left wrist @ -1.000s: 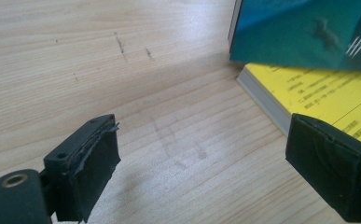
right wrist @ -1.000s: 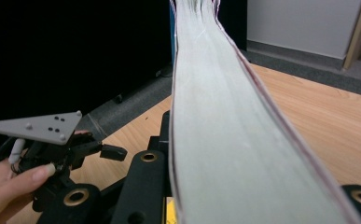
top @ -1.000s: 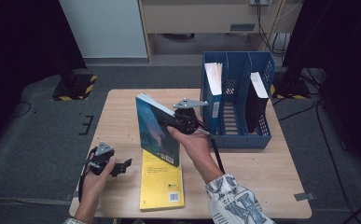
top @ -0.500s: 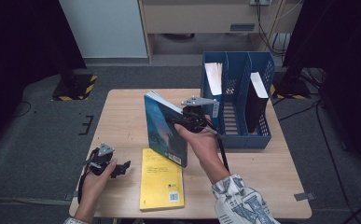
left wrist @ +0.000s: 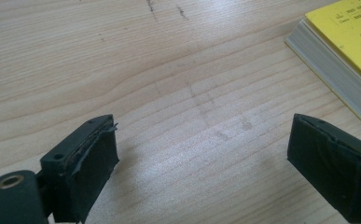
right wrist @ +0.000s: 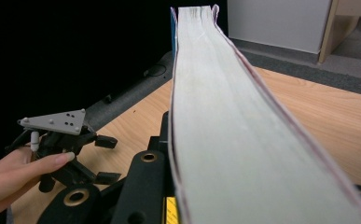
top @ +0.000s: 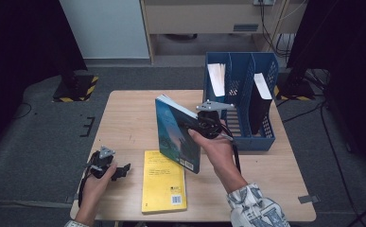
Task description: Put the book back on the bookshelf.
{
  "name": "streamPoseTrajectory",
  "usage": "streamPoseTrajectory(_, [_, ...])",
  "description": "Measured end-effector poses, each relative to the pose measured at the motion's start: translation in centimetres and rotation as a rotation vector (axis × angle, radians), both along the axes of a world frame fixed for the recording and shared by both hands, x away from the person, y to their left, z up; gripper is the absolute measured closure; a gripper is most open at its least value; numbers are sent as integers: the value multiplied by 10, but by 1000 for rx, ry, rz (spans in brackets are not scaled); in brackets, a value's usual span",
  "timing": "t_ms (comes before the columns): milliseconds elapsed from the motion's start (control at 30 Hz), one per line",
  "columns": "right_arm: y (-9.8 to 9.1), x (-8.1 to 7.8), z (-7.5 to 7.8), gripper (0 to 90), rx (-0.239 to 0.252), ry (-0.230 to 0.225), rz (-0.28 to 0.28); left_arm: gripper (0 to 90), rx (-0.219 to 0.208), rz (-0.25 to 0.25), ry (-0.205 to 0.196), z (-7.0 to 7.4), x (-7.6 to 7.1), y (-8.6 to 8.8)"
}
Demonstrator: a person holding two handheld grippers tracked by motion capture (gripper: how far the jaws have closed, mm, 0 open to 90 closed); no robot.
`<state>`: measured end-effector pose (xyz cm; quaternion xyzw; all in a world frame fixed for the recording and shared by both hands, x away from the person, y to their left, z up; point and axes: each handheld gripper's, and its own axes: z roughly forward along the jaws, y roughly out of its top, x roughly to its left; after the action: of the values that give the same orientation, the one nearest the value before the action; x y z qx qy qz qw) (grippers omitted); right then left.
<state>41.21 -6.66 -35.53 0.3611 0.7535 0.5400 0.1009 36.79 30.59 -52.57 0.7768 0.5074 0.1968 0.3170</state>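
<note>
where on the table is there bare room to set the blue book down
Bare wood lies on the table behind the left gripper and left of the blue book held by the right gripper. The right end beside the yellow book is also free. The blue file rack crowds the far right.

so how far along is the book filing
Done: two items stand in the blue file rack. In hand: the right gripper holds the teal book upright above the table, short of the rack. Left: the yellow book lies flat near the open left gripper.
</note>
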Motion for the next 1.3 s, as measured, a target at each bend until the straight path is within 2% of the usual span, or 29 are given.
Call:
streamPoseTrajectory(267, [-19,-5,1,739,15,-1,-19,79,32,-16,13,-4,0,-1])
streamPoseTrajectory(400, [-26,-8,1,739,7,-1,-29,79,25,-16,15,-4,1,0])
streamPoseTrajectory(600, [-38,-12,0,738,21,-1,-40,78,20,-13,17,-5,1,0])
streamPoseTrajectory(933, [-56,-22,-1,738,58,20,-56,68,25,-16,18,-5,0,-1])
streamPoseTrajectory(1133, [-70,-27,-2,738,98,33,-65,66,29,-17,17,-5,0,-2])
streamPoseTrajectory(1300, [-81,-31,-3,737,107,41,-77,63,32,-19,15,-6,-1,-2])
